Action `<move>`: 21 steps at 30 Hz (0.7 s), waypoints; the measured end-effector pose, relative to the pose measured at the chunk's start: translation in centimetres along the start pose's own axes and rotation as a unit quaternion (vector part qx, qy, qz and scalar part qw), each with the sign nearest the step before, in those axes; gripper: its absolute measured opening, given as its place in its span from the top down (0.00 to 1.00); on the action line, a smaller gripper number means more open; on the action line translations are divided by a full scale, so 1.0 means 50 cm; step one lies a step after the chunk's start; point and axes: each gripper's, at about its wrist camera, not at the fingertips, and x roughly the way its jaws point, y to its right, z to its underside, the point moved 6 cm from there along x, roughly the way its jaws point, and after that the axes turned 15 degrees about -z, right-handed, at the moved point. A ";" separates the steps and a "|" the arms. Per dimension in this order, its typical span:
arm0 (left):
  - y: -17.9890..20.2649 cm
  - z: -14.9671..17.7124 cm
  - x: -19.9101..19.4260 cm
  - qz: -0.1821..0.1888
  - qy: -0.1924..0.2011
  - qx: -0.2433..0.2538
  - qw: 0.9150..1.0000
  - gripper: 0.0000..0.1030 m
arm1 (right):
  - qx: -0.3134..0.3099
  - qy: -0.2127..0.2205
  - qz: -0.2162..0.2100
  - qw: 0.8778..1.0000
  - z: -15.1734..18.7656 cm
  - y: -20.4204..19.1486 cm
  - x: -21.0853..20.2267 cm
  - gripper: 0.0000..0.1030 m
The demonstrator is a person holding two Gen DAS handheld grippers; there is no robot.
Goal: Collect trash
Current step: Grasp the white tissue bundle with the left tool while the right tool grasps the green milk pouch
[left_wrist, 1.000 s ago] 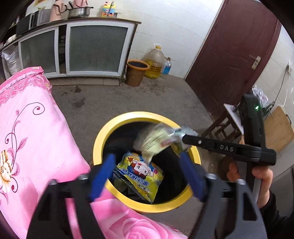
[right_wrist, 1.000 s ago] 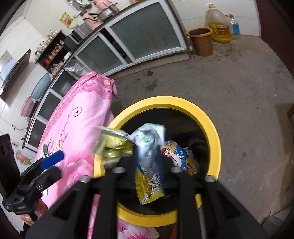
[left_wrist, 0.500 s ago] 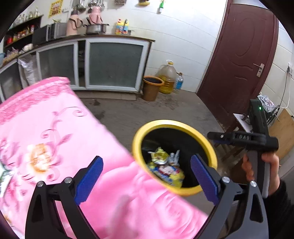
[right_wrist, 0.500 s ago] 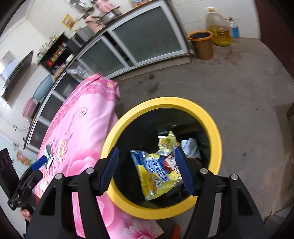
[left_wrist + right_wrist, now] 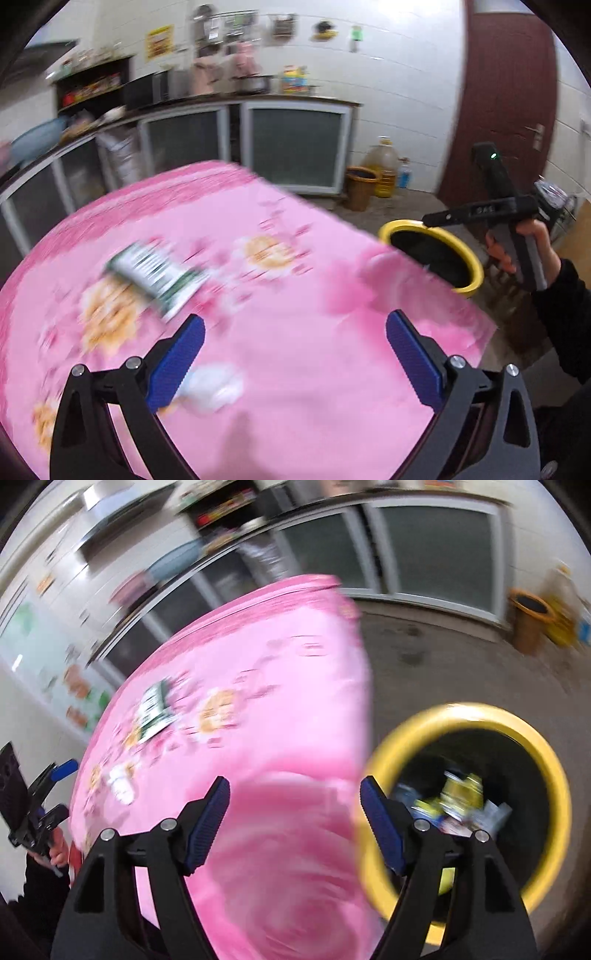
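Trash lies in two places. A green-and-white wrapper [image 5: 157, 275] and a crumpled white scrap [image 5: 214, 386] rest on the pink flowered cloth [image 5: 303, 350] covering the worktop, while several wrappers [image 5: 458, 801] sit inside the yellow-rimmed bin [image 5: 554, 812] just beside it. The left gripper [image 5: 295, 354] hangs over the cloth, jaws spread wide and empty. The right gripper [image 5: 295, 823], also wide apart and empty, straddles the cloth's edge and the bin rim.

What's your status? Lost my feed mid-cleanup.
Left gripper open, empty, over the pink tablecloth. Right gripper open, empty. Green-white wrapper and white scrap lie uncollected. Yellow-rimmed bin holds wrappers; nothing blocking.
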 end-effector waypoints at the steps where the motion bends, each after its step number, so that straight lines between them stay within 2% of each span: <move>1: -0.024 0.012 0.001 -0.011 -0.007 -0.010 1.000 0.08 | -0.017 -0.012 -0.011 1.000 -0.013 -0.036 0.033 0.30; 4: -0.094 0.060 0.015 -0.047 -0.046 -0.065 0.996 0.08 | -0.059 -0.038 -0.024 0.997 -0.043 -0.120 0.104 0.26; 7: -0.124 0.093 0.030 -0.068 -0.068 -0.097 0.991 0.08 | -0.099 -0.080 -0.046 0.991 -0.074 -0.212 0.186 0.22; 10: -0.140 0.115 0.047 -0.087 -0.091 -0.129 0.984 0.08 | -0.129 -0.124 -0.062 0.982 -0.109 -0.297 0.263 0.22; 15: -0.142 0.123 0.062 -0.075 -0.107 -0.184 0.974 0.08 | -0.162 -0.197 -0.062 0.965 -0.145 -0.393 0.388 0.22; 21: -0.143 0.116 0.091 -0.072 -0.121 -0.206 0.968 0.08 | -0.172 -0.249 -0.036 0.952 -0.167 -0.431 0.498 0.22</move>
